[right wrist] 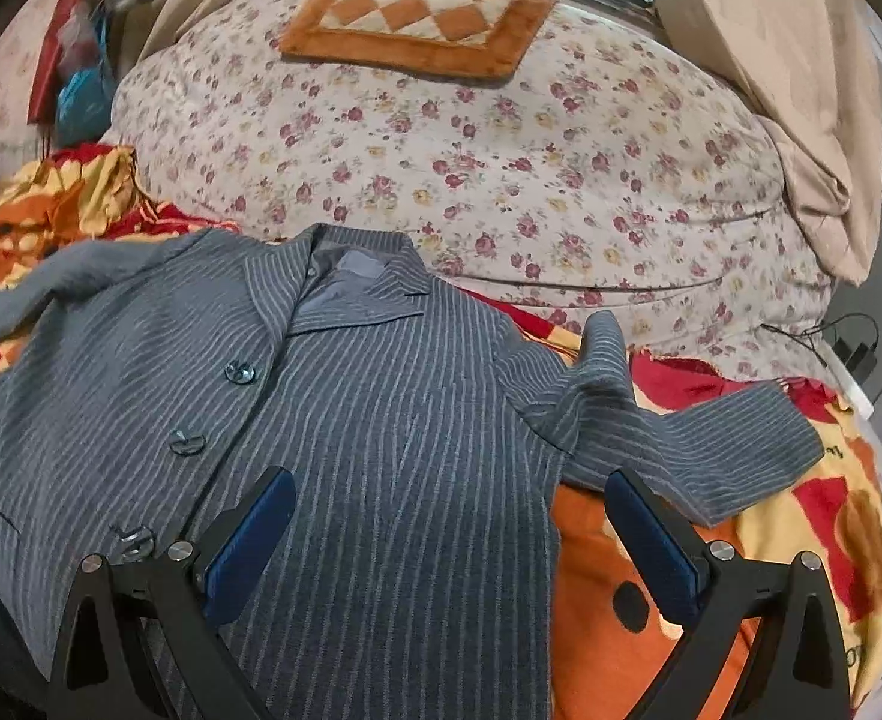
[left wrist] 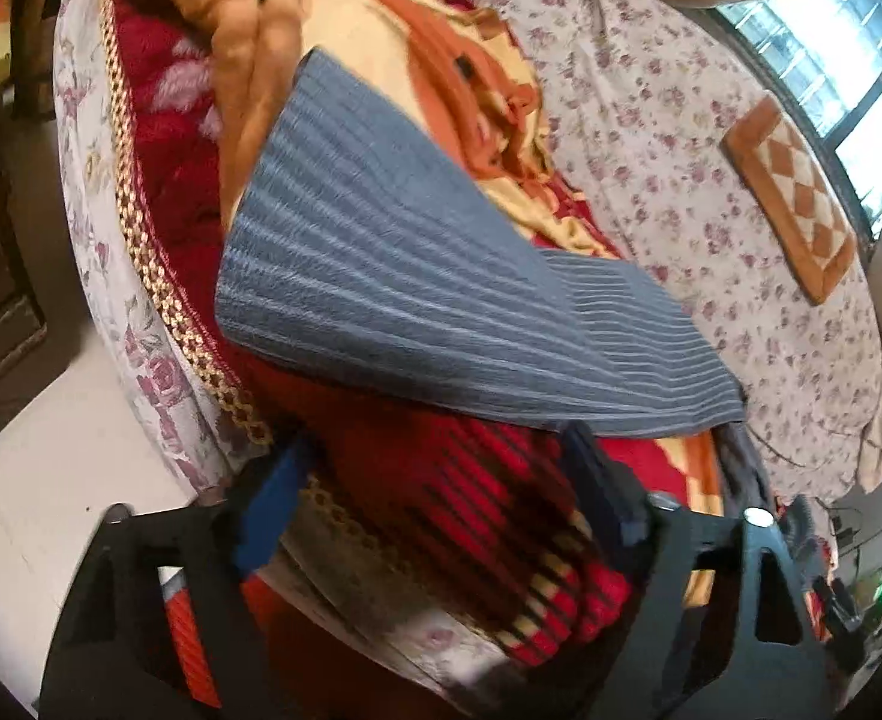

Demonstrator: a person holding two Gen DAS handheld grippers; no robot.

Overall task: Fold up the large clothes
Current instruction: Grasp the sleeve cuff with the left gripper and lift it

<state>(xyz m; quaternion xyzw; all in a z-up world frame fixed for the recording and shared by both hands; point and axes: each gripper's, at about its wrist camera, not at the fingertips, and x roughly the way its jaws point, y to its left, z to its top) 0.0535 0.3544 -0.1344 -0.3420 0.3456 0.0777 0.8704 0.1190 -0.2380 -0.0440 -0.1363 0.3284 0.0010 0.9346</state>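
Observation:
A grey pinstriped jacket point(right wrist: 381, 420) lies front up on a red, orange and yellow blanket point(right wrist: 801, 480) on the bed, collar away from me, one sleeve point(right wrist: 681, 444) folded across to the right. My right gripper point(right wrist: 447, 486) is open, low over the jacket's lower front, holding nothing. In the left wrist view a part of the jacket point(left wrist: 393, 276) lies raised over the blanket point(left wrist: 417, 492). My left gripper point(left wrist: 435, 450) is open just below the cloth's lower edge, holding nothing.
A floral bedsheet point(right wrist: 501, 168) covers the far half of the bed, with an orange checked cushion point(right wrist: 417, 18) near the window. Beige curtain point(right wrist: 789, 90) hangs at right. The bed's edge and white floor point(left wrist: 39, 468) show at left in the left wrist view.

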